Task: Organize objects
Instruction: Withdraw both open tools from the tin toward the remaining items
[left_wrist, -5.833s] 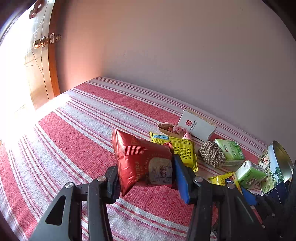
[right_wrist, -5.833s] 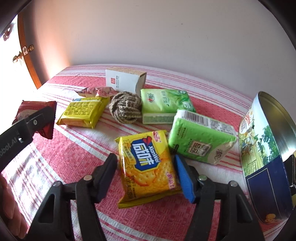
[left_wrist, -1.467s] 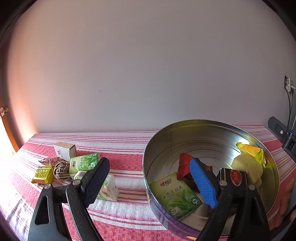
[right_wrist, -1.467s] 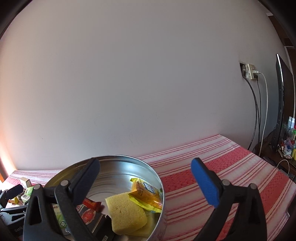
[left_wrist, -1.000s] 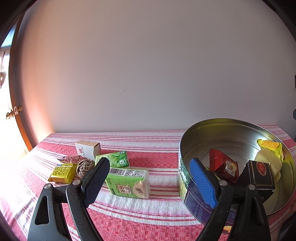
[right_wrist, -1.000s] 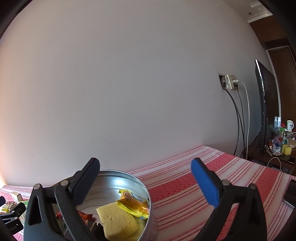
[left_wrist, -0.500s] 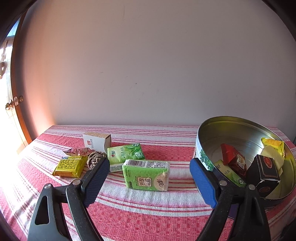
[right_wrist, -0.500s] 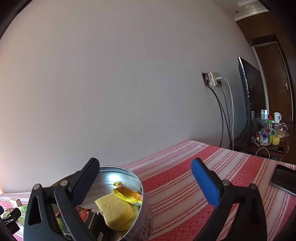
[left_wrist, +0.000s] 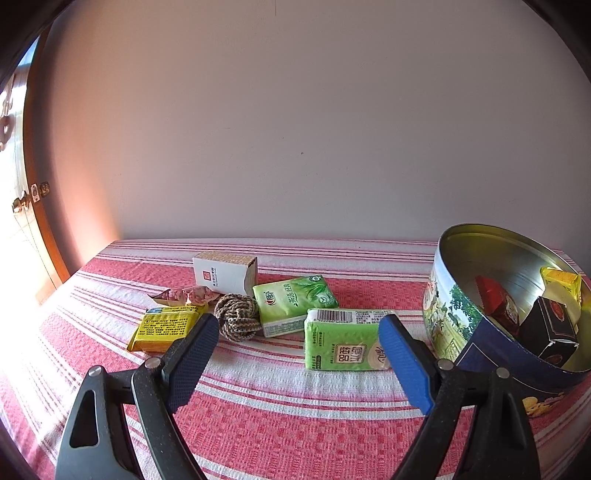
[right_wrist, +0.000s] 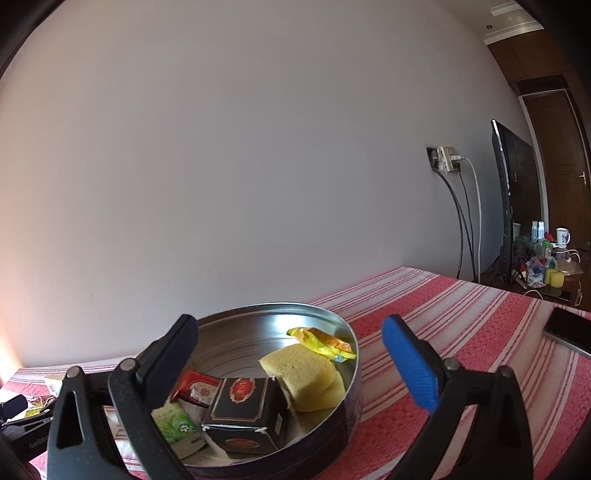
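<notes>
My left gripper (left_wrist: 295, 354) is open and empty above the striped cloth. Just beyond its fingertips lies a green tissue pack (left_wrist: 341, 339). Behind it lie a second green pack (left_wrist: 293, 304), a rope knot (left_wrist: 237, 316), a yellow packet (left_wrist: 166, 328), a pink wrapper (left_wrist: 188, 294) and a white box (left_wrist: 224, 273). The round tin (left_wrist: 461, 306) stands at the right. My right gripper (right_wrist: 295, 356) is open and empty over the tin (right_wrist: 351, 373), which holds a black box (right_wrist: 243, 406), yellow sponges (right_wrist: 303, 365), a red packet (right_wrist: 195, 387), a yellow packet (right_wrist: 321, 341) and a green pack (right_wrist: 173, 421).
A wall runs behind the table. A wooden door (left_wrist: 22, 206) is at the far left. A phone (right_wrist: 569, 330) lies on the cloth at the right. A screen (right_wrist: 511, 199), wall socket cables (right_wrist: 465, 221) and a cluttered side table (right_wrist: 543, 258) are beyond.
My left gripper has swung left from the tin toward the loose packs. My right gripper has dipped back toward the tin. Both stay open; the red and yellow packets earlier held now lie in the tin.
</notes>
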